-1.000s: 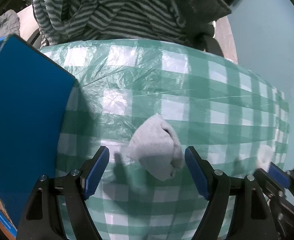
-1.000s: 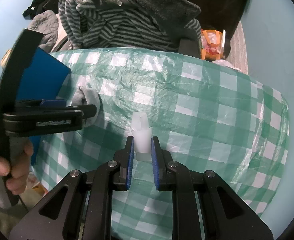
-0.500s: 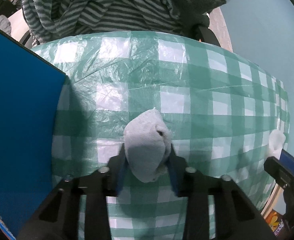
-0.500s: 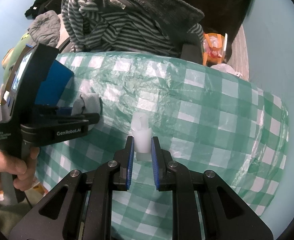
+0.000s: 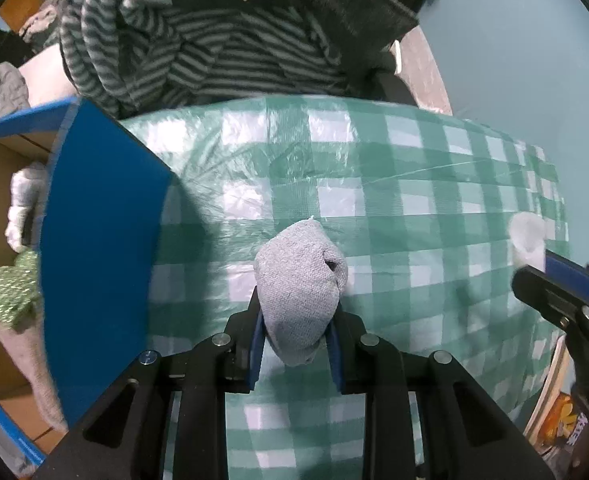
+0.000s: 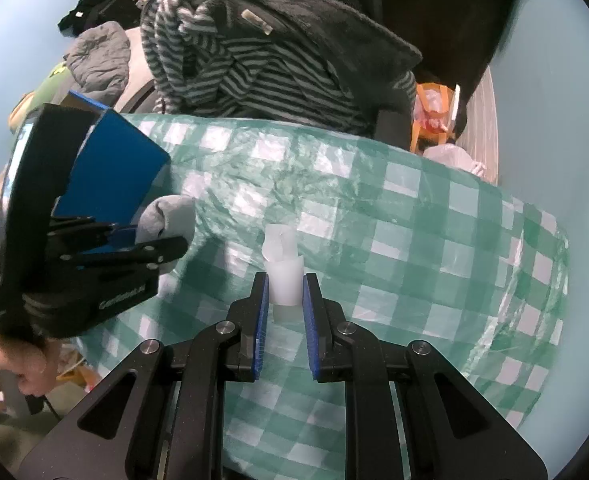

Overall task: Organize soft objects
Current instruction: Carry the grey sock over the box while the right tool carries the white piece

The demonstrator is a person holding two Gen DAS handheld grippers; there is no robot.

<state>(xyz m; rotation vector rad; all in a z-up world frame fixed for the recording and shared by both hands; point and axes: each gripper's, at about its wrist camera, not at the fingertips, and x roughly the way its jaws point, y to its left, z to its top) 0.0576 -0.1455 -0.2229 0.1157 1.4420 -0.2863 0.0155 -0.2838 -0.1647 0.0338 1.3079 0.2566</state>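
over checked cloth (image 5: 414, 184), closing left gripper (image 5: 295, 338) pinches sock (image 5: 302, 284).

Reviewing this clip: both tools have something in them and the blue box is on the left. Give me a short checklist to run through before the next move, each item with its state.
1. Grey rolled sock between the left tool pads, which are closing: ok.
2. White soft roll clamped in the right tool: ok.
3. Blue box open at the top: ok.
4. Room left in the box beside the green item and white item: cannot tell.
5. Checked tablecloth not caught by either tool: ok.
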